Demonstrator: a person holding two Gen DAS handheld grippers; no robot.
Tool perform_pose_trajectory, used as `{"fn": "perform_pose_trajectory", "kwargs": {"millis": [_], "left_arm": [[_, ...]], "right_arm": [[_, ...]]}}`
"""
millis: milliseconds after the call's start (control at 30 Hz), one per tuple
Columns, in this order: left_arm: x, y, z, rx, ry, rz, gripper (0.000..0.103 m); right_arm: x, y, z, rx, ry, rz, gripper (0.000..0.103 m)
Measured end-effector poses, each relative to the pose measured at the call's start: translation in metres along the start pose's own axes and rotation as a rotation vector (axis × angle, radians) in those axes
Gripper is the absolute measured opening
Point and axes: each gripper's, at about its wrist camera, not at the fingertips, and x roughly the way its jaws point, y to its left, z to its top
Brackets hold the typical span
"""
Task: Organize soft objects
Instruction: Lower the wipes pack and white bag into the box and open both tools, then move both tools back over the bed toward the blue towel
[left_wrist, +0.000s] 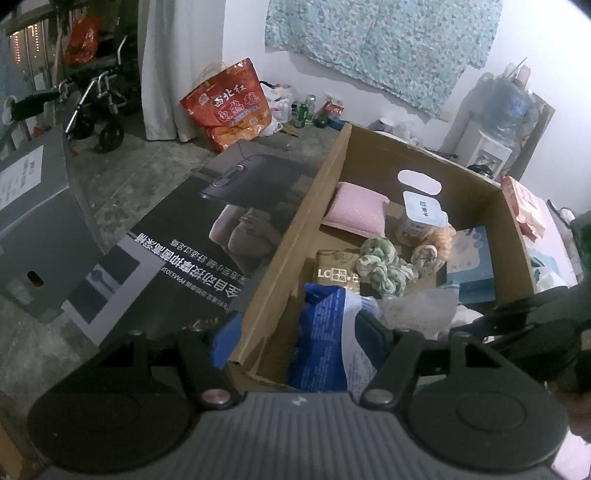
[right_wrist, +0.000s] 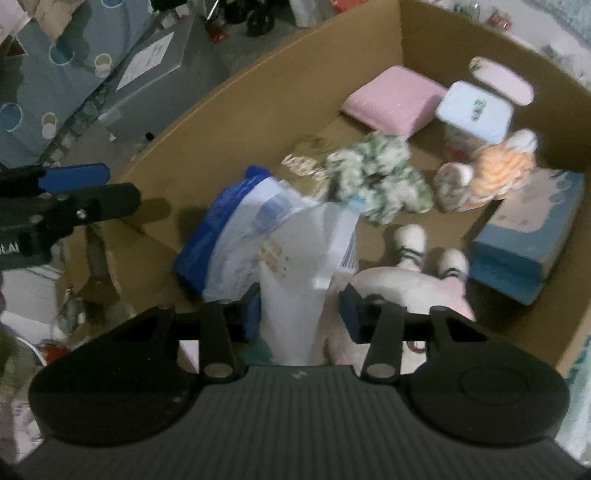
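Observation:
An open cardboard box (left_wrist: 295, 221) (right_wrist: 258, 110) holds a pink sponge pad (right_wrist: 395, 99), a foil-lidded cup (right_wrist: 476, 114), a green-white scrunchie (right_wrist: 380, 173), an orange scrunchie (right_wrist: 498, 170), a blue tissue pack (right_wrist: 528, 236), a gold packet (left_wrist: 338, 273) and a pink-white plush toy (right_wrist: 391, 288). A blue-and-white plastic pack (right_wrist: 280, 240) (left_wrist: 332, 332) stands in the near corner. My right gripper (right_wrist: 301, 312) is open around its top, with a gap at the right pad. My left gripper (left_wrist: 299, 336) (right_wrist: 88, 190) is open, straddling the box's near wall beside the pack.
A black printed carton (left_wrist: 207, 229) lies against the box's left side. Beyond it, on the concrete floor, are a red shopping bag (left_wrist: 229, 107), a wheelchair (left_wrist: 99, 110) and a grey case (right_wrist: 155, 74). A water dispenser (left_wrist: 495, 122) stands behind the box.

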Motion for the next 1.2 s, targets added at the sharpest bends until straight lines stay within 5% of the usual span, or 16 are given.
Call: {"fn": "perform_pose_trajectory", "kwargs": {"millis": [200,333,500,633,900,1100,1200], "left_arm": [[-0.002,0.006,-0.002,-0.010,-0.007,-0.008,0.070],[-0.002,0.007,-0.001,-0.018,-0.016,-0.008,0.070],[0.000,0.007,-0.002,-0.016,-0.009,-0.008,0.070],[0.002,0.006,-0.004,-0.016,0.001,-0.010,0.070],[0.002,0.002,-0.005,-0.007,0.002,-0.003,0.071],[-0.001,-0.006,-0.004,0.010,-0.002,-0.003,0.075],[-0.004,-0.010,-0.003,0.021,-0.013,0.004,0.078]], "right_arm": [[-0.043,-0.010,-0.004,0.040,-0.128,0.020,0.056],[-0.066,-0.016,0.000,0.046,-0.226,0.022,0.030],[-0.030,-0.005,-0.005,-0.006,-0.134,0.026,0.015],[0.008,0.002,-0.016,-0.060,-0.073,-0.032,0.015],[0.022,-0.002,-0.018,-0.078,0.031,-0.059,0.019],[0.005,-0.006,-0.019,-0.062,-0.048,-0.071,0.022],[-0.018,-0.015,-0.020,-0.024,-0.099,0.011,0.029]]}}
